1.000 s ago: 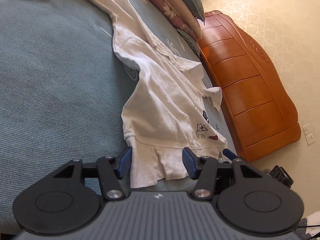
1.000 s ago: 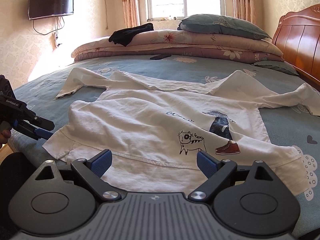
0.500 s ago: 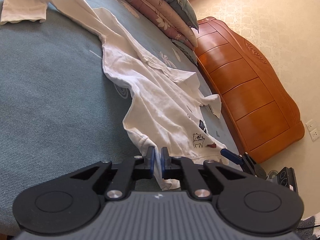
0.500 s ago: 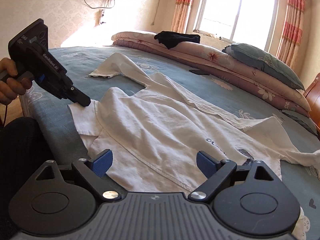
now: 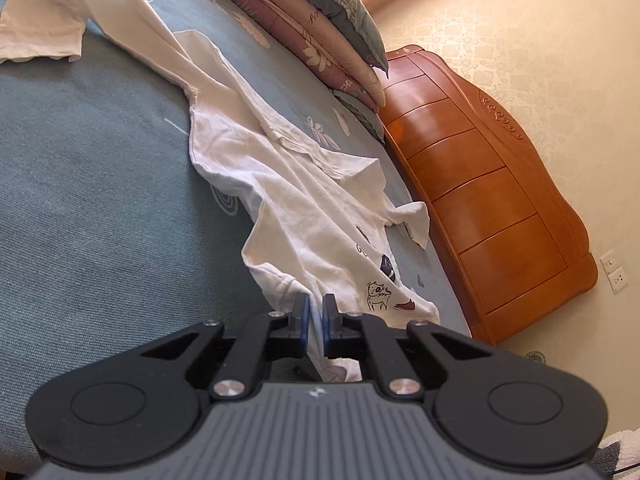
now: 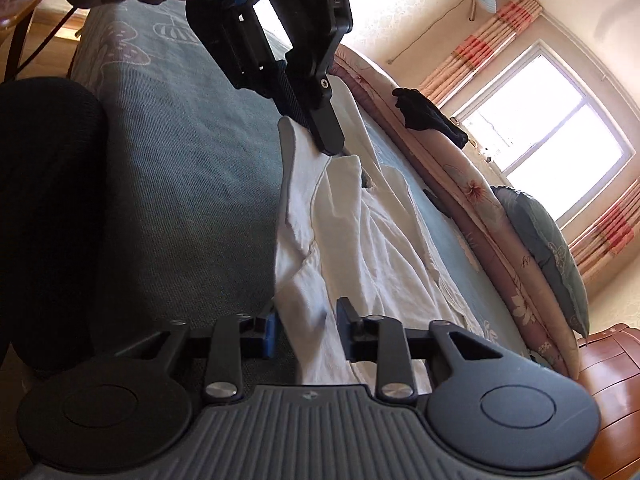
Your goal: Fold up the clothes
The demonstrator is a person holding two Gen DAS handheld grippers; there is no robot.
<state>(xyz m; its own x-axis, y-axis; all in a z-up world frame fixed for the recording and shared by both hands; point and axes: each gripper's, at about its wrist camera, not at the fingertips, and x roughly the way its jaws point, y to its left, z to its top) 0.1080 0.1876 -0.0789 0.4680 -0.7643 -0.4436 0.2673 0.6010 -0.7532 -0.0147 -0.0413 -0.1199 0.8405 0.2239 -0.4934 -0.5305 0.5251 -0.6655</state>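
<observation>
We saw a wide bed (image 5: 80, 200) under a teal blanket filling the room, its wooden headboard (image 5: 492, 216) at three o'clock in the left wrist view, cream patterned wall behind. Folded quilts and a pillow (image 5: 340, 12) were stacked at twelve o'clock. The white shirt (image 5: 288, 200) lay crumpled across the blanket, its hem at the near edge. Our left gripper (image 5: 316, 316) was clamped on that hem. Our right gripper (image 6: 306, 328) had just been closing, hem cloth between its jaws, though a gap showed beside the pads.
</observation>
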